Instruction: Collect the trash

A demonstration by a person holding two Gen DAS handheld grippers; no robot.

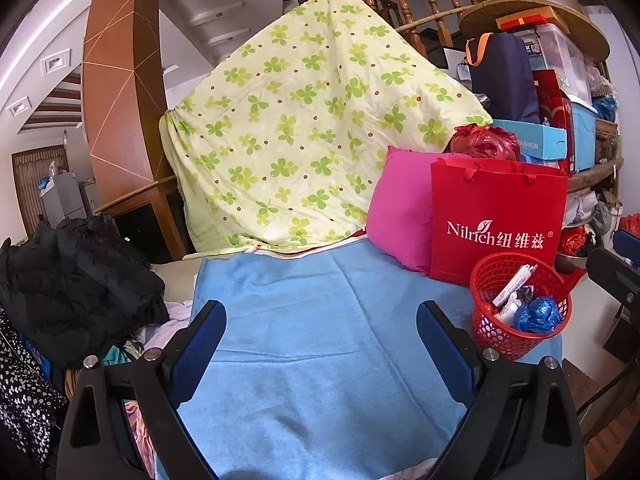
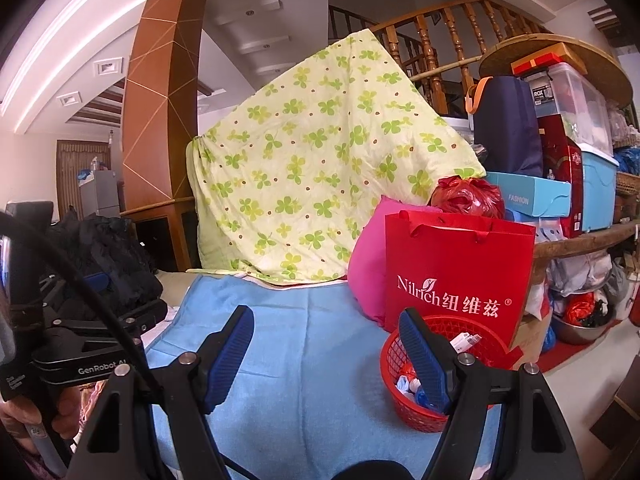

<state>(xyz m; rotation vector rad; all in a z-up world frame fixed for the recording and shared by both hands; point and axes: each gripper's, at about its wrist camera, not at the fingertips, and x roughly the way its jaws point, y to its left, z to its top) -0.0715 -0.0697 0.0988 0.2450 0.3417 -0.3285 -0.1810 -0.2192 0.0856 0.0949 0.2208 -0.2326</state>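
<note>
Both the left gripper (image 1: 322, 336) and the right gripper (image 2: 326, 344) have their fingers wide apart and hold nothing. The red basket (image 1: 520, 308) with the trash inside sits on the blue towel (image 1: 320, 320), just right of the fingers. It is light and near the edge, so a bump from a finger could tip it and spill the trash.

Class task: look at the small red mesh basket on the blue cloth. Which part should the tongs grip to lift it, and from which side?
Grip the red mesh basket by its rim, from above. It stands upright with an open top, so one finger can likely go inside and one outside the thin wall. Take the near edge, since the red paper bag stands close behind it.
</note>
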